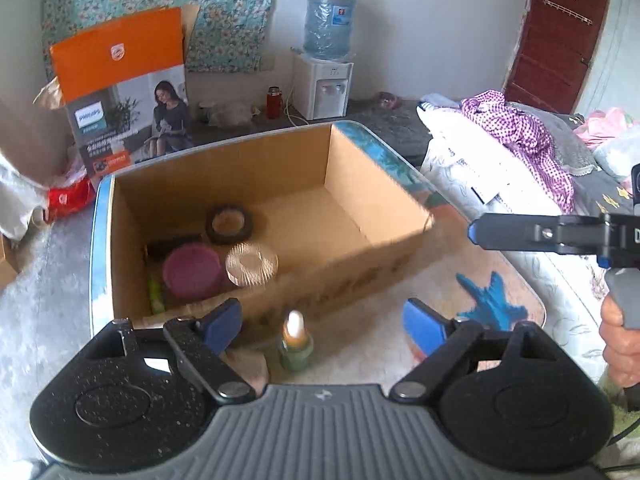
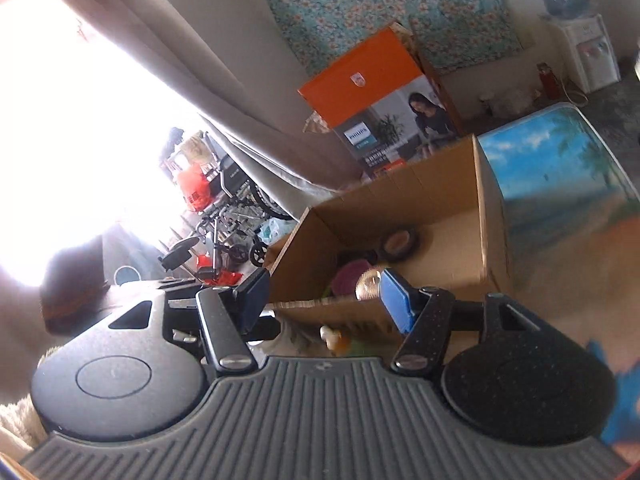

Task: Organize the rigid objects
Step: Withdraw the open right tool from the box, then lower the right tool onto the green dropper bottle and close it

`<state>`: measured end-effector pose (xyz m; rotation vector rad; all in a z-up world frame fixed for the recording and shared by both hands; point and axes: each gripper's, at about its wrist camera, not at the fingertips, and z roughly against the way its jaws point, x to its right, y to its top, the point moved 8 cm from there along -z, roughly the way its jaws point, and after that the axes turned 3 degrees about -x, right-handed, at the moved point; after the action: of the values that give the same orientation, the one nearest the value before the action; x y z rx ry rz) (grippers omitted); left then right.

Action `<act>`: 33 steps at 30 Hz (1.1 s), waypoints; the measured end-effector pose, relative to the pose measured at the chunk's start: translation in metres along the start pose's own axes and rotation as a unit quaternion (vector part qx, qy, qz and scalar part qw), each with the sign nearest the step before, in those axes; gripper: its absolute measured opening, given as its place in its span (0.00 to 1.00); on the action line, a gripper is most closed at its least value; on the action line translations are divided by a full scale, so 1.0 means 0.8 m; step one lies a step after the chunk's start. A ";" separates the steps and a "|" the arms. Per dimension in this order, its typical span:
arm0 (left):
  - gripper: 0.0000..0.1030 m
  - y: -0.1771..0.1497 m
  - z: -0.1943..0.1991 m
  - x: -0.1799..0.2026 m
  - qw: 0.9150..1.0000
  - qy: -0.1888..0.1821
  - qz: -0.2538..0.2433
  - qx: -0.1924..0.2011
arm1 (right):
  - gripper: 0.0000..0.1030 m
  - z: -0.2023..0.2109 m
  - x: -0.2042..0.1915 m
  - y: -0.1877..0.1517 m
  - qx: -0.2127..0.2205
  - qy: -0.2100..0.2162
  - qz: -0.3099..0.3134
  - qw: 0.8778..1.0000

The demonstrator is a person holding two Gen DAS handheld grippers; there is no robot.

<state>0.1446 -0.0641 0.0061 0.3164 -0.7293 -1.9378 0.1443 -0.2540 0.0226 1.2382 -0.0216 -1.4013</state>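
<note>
The left gripper point(image 1: 324, 326) holds its blue-padded fingers point(image 1: 222, 326) spread wide with nothing between them, hovering above a small green glass dropper bottle with a pale rubber bulb point(image 1: 295, 344) that stands upright on the table just outside the near wall of an open brown cardboard box point(image 1: 360, 184). The right gripper point(image 2: 322, 300) is likewise spread apart and empty in its own view, tilted, with its fingers point(image 2: 396, 300) over the box's near edge; in the left wrist view it shows side-on at the right, held by a hand point(image 1: 620, 344). Inside the box, toward its left end, lie a round pink-lidded jar point(image 1: 192, 270), a round clear ribbed-lid jar point(image 1: 251, 264) touching it, a black-rimmed round tin point(image 1: 229, 224) behind them and a thin green tube point(image 1: 156, 296) along the left wall. The box rests on a table with a printed beach scene point(image 1: 496, 304). Beyond stands an orange and grey printed carton point(image 1: 128, 96).
</note>
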 end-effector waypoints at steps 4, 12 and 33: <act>0.84 -0.026 -0.014 0.000 0.999 0.013 0.019 0.023 | 0.59 -0.029 0.004 -0.031 -0.026 -0.002 -0.013 1.000; 0.68 -0.046 -0.046 0.016 0.997 0.058 -0.023 0.050 | 0.51 -0.094 -0.021 -0.047 -0.070 -0.007 0.026 0.997; 0.38 -0.046 -0.090 0.000 0.996 0.076 -0.026 0.039 | 0.18 -0.204 -0.028 -0.052 -0.143 -0.027 0.116 0.983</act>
<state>0.1553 -0.0779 -0.0730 0.5290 -0.7038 -1.9139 0.2155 -0.1237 -0.0608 0.9280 -0.0016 -1.1881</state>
